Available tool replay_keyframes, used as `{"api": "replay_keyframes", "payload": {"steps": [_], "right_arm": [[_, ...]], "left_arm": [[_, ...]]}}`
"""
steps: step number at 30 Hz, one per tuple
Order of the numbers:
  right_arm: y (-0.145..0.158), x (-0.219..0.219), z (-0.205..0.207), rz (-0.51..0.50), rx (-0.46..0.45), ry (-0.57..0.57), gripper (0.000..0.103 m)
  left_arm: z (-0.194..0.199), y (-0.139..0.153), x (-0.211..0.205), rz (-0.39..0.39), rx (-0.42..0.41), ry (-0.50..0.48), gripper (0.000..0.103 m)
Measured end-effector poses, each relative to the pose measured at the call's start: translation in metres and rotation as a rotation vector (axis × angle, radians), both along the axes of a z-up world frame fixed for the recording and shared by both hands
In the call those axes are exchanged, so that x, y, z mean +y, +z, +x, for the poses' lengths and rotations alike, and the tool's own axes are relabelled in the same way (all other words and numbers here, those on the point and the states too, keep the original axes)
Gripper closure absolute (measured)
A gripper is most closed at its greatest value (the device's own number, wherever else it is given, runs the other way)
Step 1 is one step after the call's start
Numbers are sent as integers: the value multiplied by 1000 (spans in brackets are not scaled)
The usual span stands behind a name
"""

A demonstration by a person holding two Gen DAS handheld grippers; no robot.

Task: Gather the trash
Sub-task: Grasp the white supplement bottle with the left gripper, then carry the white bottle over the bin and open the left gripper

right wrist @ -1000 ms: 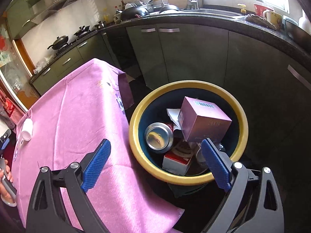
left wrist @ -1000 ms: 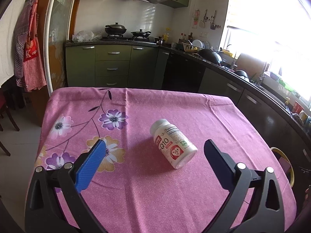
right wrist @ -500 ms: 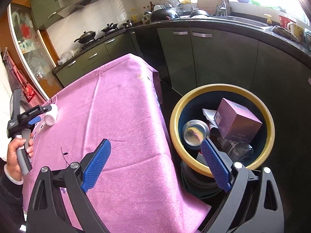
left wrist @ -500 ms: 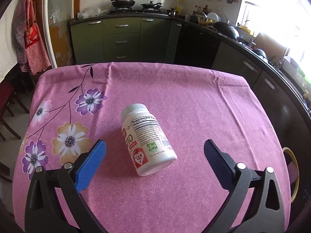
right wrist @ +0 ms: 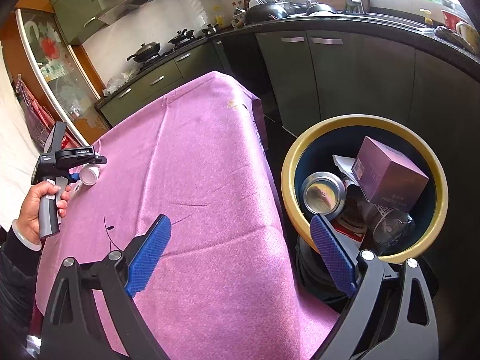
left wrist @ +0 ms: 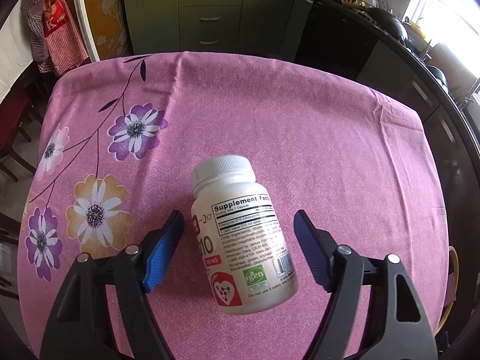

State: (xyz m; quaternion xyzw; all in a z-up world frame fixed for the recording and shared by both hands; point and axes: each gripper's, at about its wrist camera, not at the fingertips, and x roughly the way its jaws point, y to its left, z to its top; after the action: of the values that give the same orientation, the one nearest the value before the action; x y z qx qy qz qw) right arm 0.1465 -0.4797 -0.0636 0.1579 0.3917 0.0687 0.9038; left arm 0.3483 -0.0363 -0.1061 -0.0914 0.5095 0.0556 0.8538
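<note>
Bin (right wrist: 364, 126) by table already has a can (right wrist: 322, 193), a box (right wrist: 390, 177) & more. Only white pill bottle (left wrist: 240, 234) left, lying on pink cloth (left wrist: 330, 138). Left tongs (left wrist: 237, 231) closing round it, not squeezing yet. Right tongs (right wrist: 240, 237) wide apart, w/ nothing

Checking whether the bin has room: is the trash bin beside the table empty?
No. The bin already holds a purple box, a metal can and other scraps.
</note>
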Motion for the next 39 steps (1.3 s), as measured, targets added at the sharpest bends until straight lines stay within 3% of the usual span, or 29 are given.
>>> {"api": "replay_keyframes", "payload": {"steps": [10,19,27,39], "right_arm": [[2,-5,-6,16,-11,3,10],[3,-6,-6,20,-11,11,10],[0,-2,-3,21,-1,28,10],[5,-1,-11,31,-15,40,10]], "left_arm": [[9,3,2,17,39,-25,50],[1,4,-1,30,65,-122,58],[-29,8,-8,10,70,-233,58],[-88,45,-56,34,-3,-443,58]]}}
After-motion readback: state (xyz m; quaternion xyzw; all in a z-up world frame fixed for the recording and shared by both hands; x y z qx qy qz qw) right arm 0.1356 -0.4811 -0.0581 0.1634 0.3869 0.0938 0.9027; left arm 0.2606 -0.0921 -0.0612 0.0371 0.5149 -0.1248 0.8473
